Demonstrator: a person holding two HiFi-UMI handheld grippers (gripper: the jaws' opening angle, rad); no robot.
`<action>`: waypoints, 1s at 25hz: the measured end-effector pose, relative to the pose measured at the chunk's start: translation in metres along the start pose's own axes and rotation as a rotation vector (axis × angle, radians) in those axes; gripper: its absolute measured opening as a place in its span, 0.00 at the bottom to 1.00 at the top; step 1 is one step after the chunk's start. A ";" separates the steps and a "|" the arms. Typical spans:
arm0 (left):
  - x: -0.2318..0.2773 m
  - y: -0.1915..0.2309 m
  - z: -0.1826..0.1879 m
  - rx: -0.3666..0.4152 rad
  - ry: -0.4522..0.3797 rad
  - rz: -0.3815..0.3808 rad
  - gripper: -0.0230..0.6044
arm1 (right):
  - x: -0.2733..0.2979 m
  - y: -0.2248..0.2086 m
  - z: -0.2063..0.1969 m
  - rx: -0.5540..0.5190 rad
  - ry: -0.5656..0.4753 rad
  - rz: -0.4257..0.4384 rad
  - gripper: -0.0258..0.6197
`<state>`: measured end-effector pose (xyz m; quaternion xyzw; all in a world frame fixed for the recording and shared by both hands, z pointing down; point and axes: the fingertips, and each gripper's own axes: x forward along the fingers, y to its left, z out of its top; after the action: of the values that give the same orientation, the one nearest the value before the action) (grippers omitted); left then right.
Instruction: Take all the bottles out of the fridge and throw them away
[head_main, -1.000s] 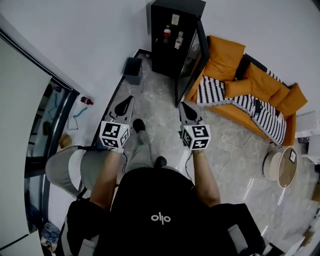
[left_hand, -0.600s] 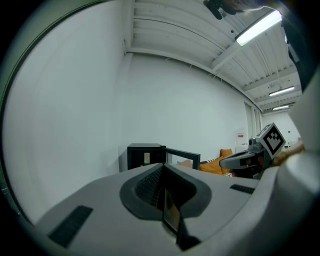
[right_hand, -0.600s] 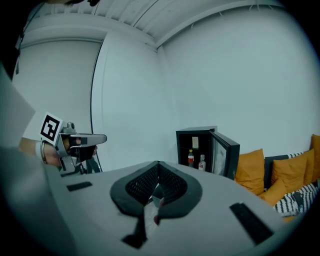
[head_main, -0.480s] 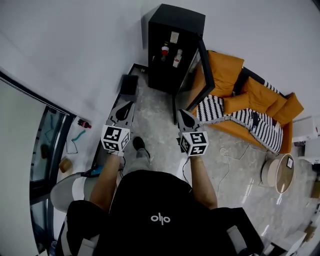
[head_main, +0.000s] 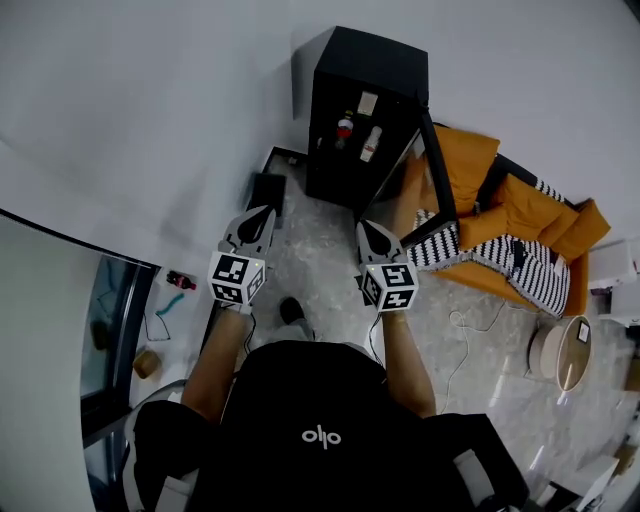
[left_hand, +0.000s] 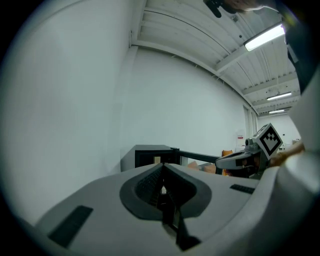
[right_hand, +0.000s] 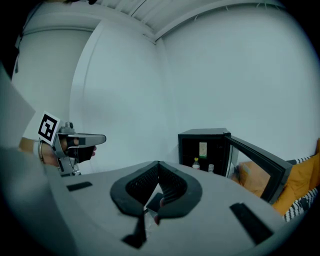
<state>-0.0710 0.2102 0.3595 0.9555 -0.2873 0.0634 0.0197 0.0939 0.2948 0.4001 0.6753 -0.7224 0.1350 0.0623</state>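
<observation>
closer to the fridge than a second ago, both tools carried forward with me, nothing taken yet.

my left gripper and right gripper each have their jaws pressed together with nothing between them, pointing toward the open fridge but well short of it. its door hangs wide, and a red-capped bottle and a pale bottle stand on a shelf inside, so i reckon the whole job is ahead: reach in, take each, throw it away. a small dark bin sits by the wall just left of the fridge, likely where they go. the floor is pale marbled stone, the walls plain white, with an orange sofa and a striped throw to the right.
</observation>
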 end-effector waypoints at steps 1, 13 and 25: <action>0.004 0.008 0.000 -0.002 -0.002 -0.006 0.05 | 0.009 0.001 0.002 -0.002 -0.002 -0.005 0.04; 0.029 0.085 -0.003 -0.044 -0.023 -0.022 0.05 | 0.086 0.021 0.021 -0.036 0.019 -0.017 0.04; 0.077 0.137 -0.011 -0.049 0.004 -0.030 0.05 | 0.153 0.001 0.029 -0.018 0.031 -0.034 0.04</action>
<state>-0.0841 0.0545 0.3813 0.9588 -0.2745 0.0579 0.0446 0.0833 0.1397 0.4143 0.6847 -0.7110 0.1377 0.0819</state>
